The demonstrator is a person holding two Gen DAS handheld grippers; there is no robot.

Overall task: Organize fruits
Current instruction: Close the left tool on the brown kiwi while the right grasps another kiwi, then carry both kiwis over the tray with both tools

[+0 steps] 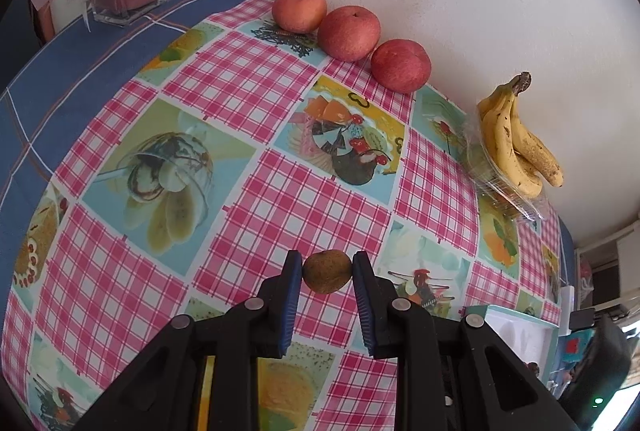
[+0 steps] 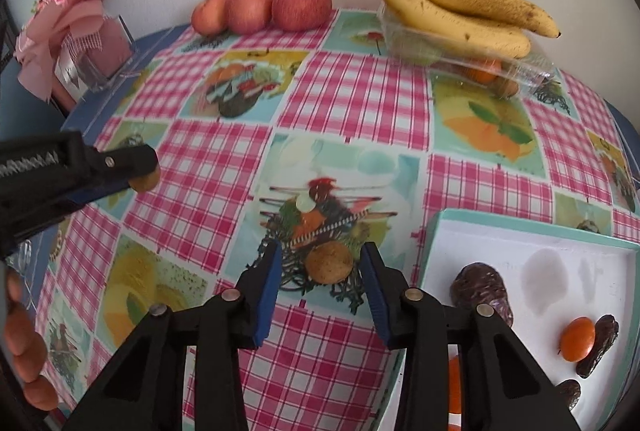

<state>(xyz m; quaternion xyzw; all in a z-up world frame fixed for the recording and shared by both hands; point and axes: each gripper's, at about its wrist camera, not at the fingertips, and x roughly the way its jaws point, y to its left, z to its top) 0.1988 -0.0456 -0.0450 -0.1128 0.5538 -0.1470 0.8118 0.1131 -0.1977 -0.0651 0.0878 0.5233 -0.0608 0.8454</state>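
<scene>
Table [image 2: 352, 87] in checked cloth, three apples [image 2: 302, 5], banana tray [image 2: 532, 71], teal box [image 2: 532, 227]

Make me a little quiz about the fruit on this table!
1. How many apples sit by the wall?
2. True or false: the left gripper is shut on a small brown fruit.
3. The bananas lie on: A) a clear plastic box, B) the white tray, C) the bare tablecloth.

Key: 1. Three. 2. True. 3. A.
</scene>
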